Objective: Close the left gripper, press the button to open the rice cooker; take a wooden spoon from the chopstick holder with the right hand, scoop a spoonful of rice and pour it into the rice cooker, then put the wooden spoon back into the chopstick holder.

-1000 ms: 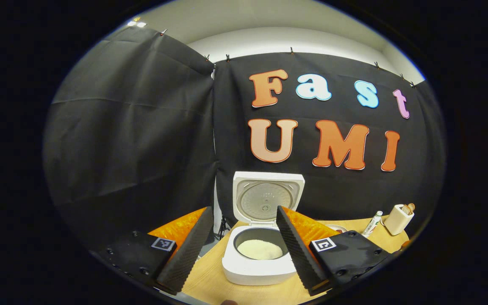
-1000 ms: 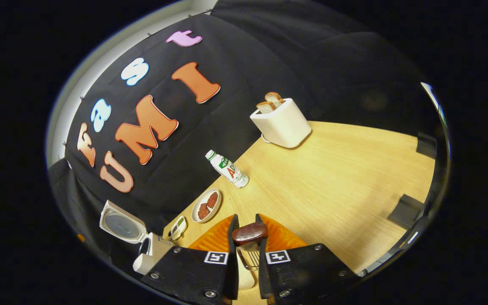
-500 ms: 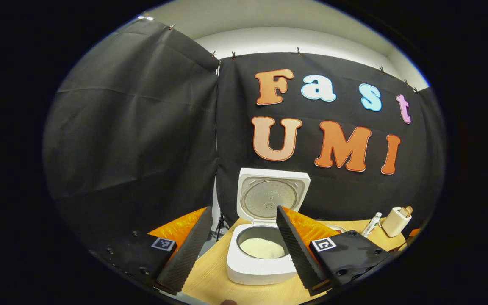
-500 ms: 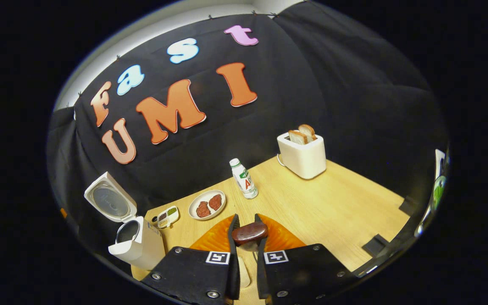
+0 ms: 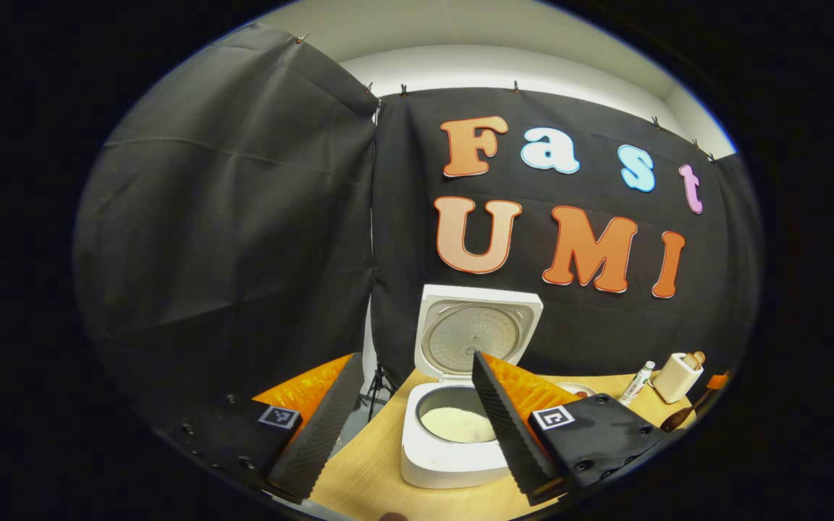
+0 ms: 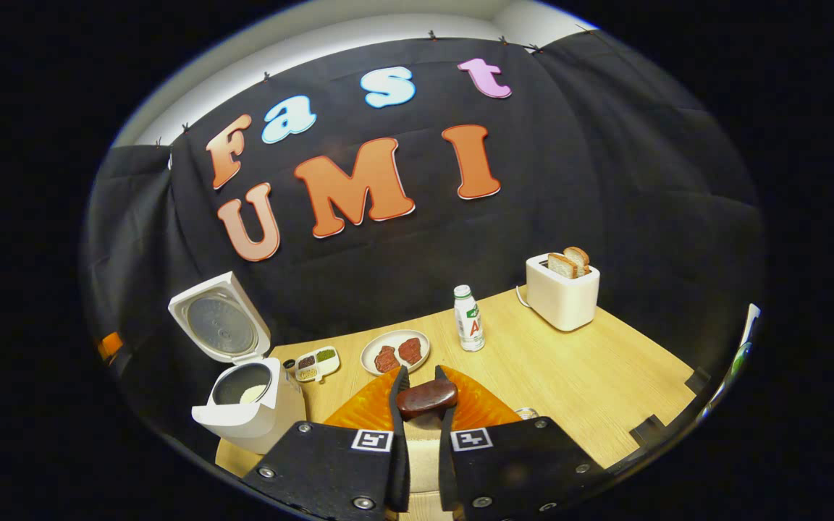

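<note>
While the left gripper (image 5: pixel 410 405) holds its jaws wide apart before the open rice cooker (image 5: pixel 460 405) on the desk (image 5: pixel 366 477), the right gripper view has the right gripper (image 6: pixel 420 405) clamped on the wooden spoon (image 6: pixel 426 398).

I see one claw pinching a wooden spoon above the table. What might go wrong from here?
1. The right claw grips the wooden spoon along only a short part of it, so the spoon might twist or slip out.
2. The bottle stands upright just ahead, beside the plate. A careless sweep might tip it.
3. The rice cooker has its lid standing raised. A spoon swung toward the pot might bump it.
</note>
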Demonstrator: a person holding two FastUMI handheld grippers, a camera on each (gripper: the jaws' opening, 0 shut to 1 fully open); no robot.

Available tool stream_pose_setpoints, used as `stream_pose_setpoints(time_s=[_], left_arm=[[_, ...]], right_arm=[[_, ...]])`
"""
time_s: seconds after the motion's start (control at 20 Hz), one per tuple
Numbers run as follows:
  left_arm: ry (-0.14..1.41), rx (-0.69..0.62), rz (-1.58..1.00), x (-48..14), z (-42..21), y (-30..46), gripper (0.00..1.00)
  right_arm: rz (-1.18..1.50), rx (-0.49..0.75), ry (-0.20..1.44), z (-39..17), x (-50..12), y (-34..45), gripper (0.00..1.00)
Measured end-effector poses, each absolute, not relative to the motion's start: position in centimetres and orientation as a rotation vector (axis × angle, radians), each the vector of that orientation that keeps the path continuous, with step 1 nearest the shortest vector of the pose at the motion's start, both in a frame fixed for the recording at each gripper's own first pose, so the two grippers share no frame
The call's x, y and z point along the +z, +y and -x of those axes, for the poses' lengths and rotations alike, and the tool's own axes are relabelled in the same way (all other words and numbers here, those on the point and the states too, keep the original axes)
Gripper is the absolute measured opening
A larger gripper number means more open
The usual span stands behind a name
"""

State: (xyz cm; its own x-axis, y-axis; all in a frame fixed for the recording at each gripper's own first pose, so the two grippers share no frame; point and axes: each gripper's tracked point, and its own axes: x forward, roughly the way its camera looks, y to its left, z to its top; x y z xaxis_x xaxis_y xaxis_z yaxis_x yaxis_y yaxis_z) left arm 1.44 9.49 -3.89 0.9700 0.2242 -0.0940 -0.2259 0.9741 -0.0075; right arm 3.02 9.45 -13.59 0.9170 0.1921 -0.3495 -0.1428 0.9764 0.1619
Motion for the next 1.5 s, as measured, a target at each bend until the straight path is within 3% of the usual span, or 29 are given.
stream_pose_setpoints(time_s=[0.8, 1.05, 1.5], left_arm=[[0.128, 0.278, -0.084, -4.7, -0.9, 14.3, 1.00], [0.138, 0.268, -0.093, -5.1, -0.8, 14.1, 1.00], [0.126, 0.236, -0.084, -4.7, -1.2, 11.5, 1.00]], right_arm=[[-0.052, 0.267, 0.503, -2.3, -27.8, 18.2, 0.15], [-0.424, 0.278, 0.561, -2.3, -28.1, 18.4, 0.15], [-1.160, 0.118, 0.653, -4.2, -31.0, 13.4, 0.15]])
